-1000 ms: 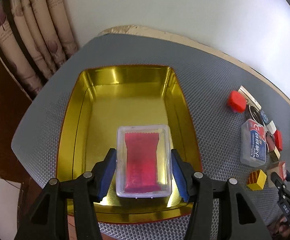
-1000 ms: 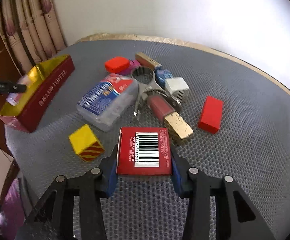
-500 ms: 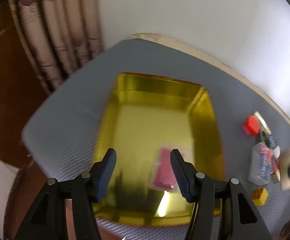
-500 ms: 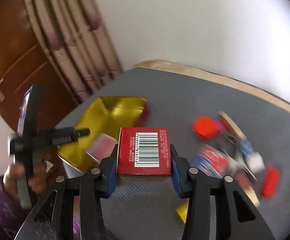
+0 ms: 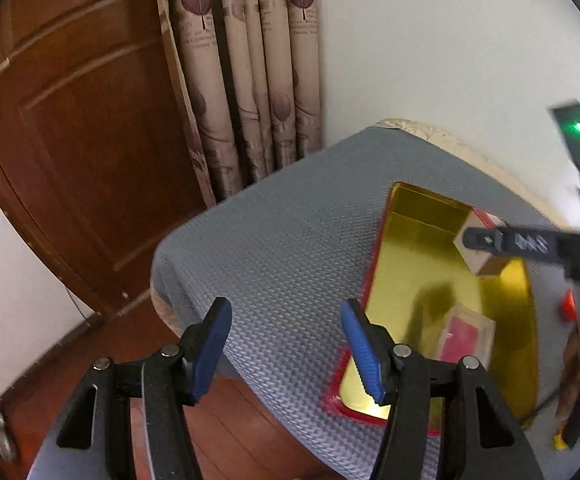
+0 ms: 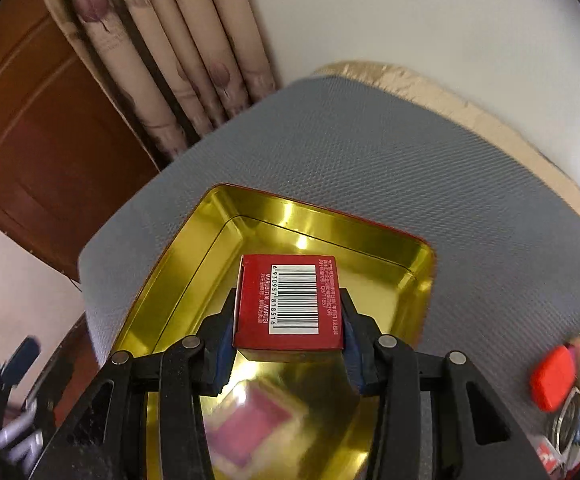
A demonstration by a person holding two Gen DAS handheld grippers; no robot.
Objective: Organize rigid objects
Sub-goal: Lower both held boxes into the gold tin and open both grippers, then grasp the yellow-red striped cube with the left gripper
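Note:
My right gripper (image 6: 288, 330) is shut on a red box with a barcode (image 6: 290, 300) and holds it above the gold tin tray (image 6: 194, 248). A clear case with a red pack (image 6: 250, 428) lies in the tray below it. In the left wrist view my left gripper (image 5: 286, 340) is open and empty over the grey mat, left of the tray (image 5: 393, 288). There the clear case (image 5: 465, 336) lies in the tray, and the right gripper (image 5: 529, 242) hangs over the tray with the box (image 5: 477, 240).
The grey mat (image 6: 409, 168) covers a table whose left edge (image 5: 170, 280) drops to a wooden floor. A curtain (image 5: 250, 80) and a wooden door (image 5: 70, 140) stand behind. A red block (image 6: 553, 376) and metal items (image 6: 569, 424) lie at the right.
My left gripper let go of the clear case in the tray, then drew back and swung left. My right gripper lifted the red box from the pile and carried it over the tray.

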